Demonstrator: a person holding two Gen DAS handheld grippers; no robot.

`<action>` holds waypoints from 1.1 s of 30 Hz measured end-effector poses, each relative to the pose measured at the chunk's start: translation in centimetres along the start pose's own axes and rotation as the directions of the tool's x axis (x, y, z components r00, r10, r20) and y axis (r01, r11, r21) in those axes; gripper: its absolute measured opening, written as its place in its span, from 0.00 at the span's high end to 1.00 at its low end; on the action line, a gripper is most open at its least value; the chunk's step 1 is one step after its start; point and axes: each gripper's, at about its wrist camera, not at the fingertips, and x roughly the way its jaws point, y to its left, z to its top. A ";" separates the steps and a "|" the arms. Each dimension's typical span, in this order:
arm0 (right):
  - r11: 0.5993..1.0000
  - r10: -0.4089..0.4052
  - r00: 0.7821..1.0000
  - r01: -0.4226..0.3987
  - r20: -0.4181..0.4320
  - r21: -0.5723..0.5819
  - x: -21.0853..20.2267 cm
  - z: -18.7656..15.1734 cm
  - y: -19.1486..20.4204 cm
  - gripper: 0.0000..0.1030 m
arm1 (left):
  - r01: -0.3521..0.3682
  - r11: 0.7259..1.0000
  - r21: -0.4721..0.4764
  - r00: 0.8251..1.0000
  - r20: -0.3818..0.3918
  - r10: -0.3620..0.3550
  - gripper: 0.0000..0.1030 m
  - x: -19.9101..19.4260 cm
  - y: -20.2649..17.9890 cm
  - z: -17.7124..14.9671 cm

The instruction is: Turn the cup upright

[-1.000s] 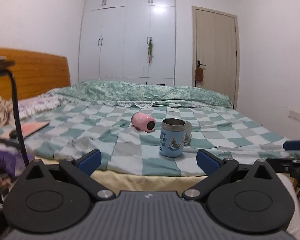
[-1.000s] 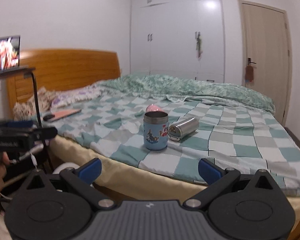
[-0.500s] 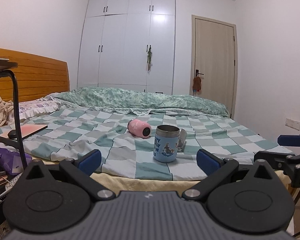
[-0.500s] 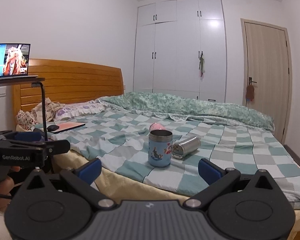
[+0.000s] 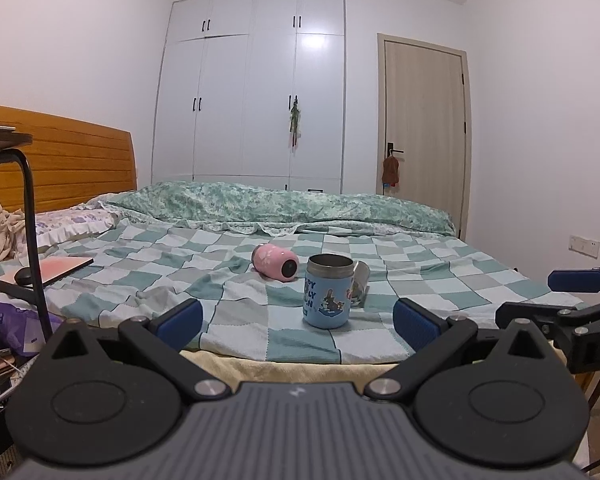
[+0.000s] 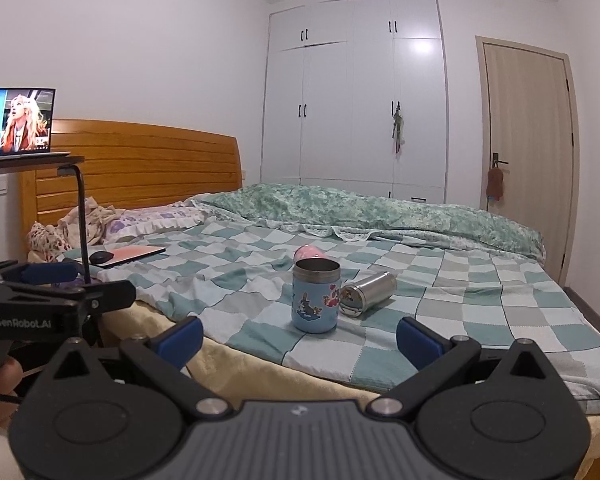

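A blue cartoon cup [image 5: 327,292] stands upright near the bed's front edge; it also shows in the right wrist view [image 6: 315,296]. A pink cup [image 5: 275,262] lies on its side behind it, mostly hidden in the right wrist view [image 6: 309,252]. A steel cup [image 6: 367,293] lies on its side to the right, half hidden in the left wrist view [image 5: 360,282]. My left gripper [image 5: 298,320] is open and empty, short of the bed. My right gripper [image 6: 299,336] is open and empty too, also short of the bed.
The checkered bed cover [image 5: 420,276] has a rolled green quilt [image 5: 284,204] at the back. A notebook and mouse [image 6: 124,256] lie at the left. A side table with a laptop [image 6: 16,124] stands left of the bed. A wardrobe [image 5: 252,92] and door [image 5: 424,136] stand behind.
Both cameras have tilted up and drawn back slightly from the bed. The cups have not moved. Both grippers stay open.
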 end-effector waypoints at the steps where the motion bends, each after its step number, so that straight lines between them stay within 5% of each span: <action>1: 1.000 0.001 1.000 -0.001 0.000 -0.003 0.0 0.0 0.1 0.00 | 0.000 1.000 0.000 1.000 0.001 0.000 0.00 0.0 0.0 0.0; 33: 1.000 -0.003 1.000 0.003 0.000 0.004 0.0 -0.1 0.2 0.00 | 0.001 1.000 -0.013 1.000 0.005 -0.001 0.00 -0.1 0.0 -0.2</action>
